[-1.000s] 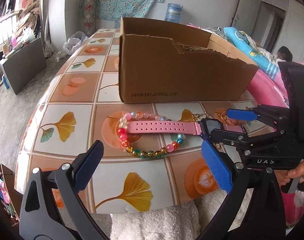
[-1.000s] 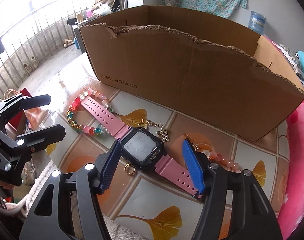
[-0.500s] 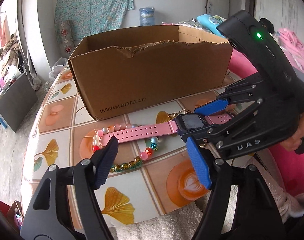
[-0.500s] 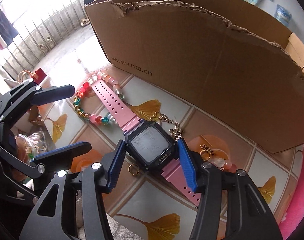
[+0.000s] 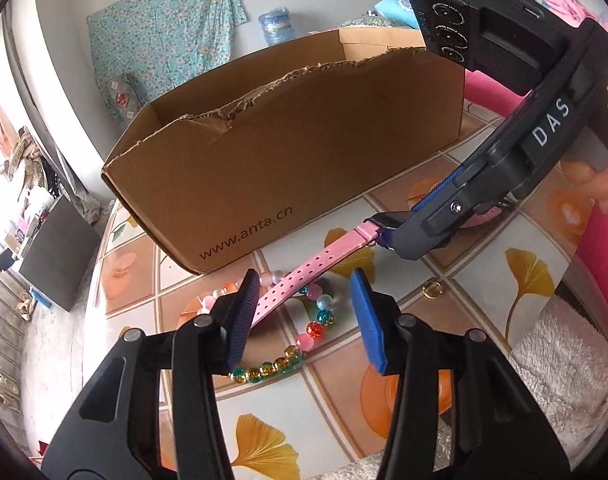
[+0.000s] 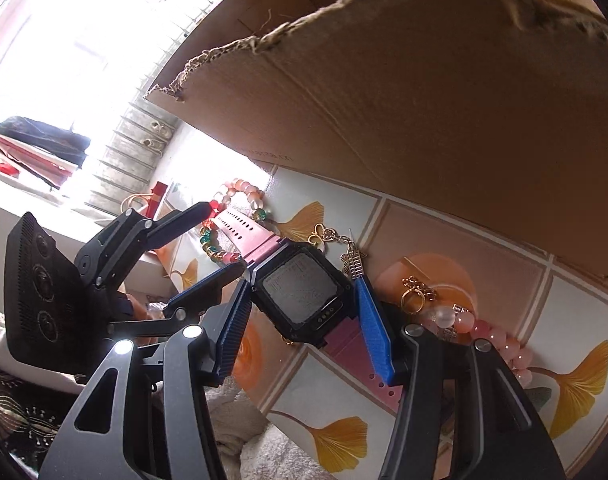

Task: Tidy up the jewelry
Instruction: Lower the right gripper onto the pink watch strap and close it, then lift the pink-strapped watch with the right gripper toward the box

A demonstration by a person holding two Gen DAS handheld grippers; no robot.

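Now pink watch (image 6: 300,292) between right hand-held gripper (image 6: 304,320) pads, touching both.

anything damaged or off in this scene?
Yes: the cardboard box has a ragged, torn top edge along its front wall, dipping unevenly in the left wrist view. The watch's pink strap also lies across the multicoloured bead bracelet instead of apart from it.
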